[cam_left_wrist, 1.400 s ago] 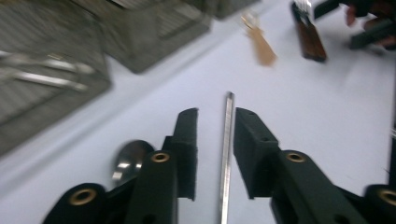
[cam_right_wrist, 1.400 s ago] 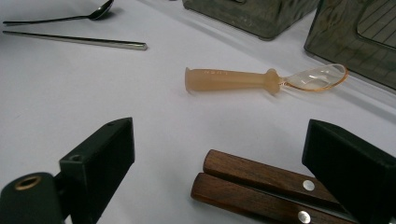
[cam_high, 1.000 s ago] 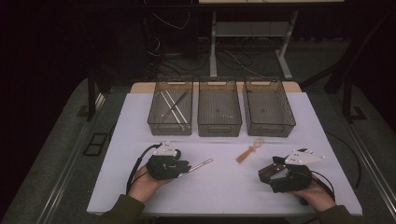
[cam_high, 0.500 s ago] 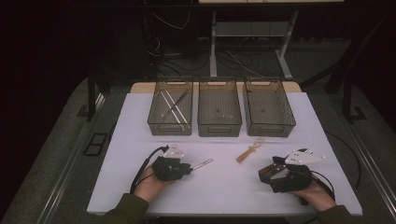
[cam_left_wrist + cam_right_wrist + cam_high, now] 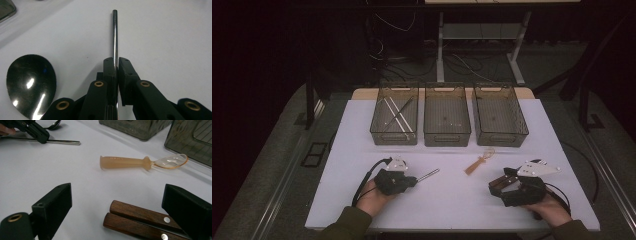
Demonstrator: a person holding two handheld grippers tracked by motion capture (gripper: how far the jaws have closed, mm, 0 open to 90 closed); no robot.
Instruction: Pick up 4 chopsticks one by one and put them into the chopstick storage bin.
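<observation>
Where the left tool (image 5: 115, 68) clamps it, steel rod (image 5: 114, 35) lying flat, pointing straight ahead (right tool (image 5: 117, 202) apart).

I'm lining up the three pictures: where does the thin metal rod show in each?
High view: metal rod lower centre-left, sticking out of the left gripper.
Left gripper view: centre, running up from the jaws.
Right gripper view: top left.
Shared landmark: white table.

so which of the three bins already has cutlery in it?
The left bin: long metal utensils lie across its floor. The middle bin and right bin look bare.
</observation>
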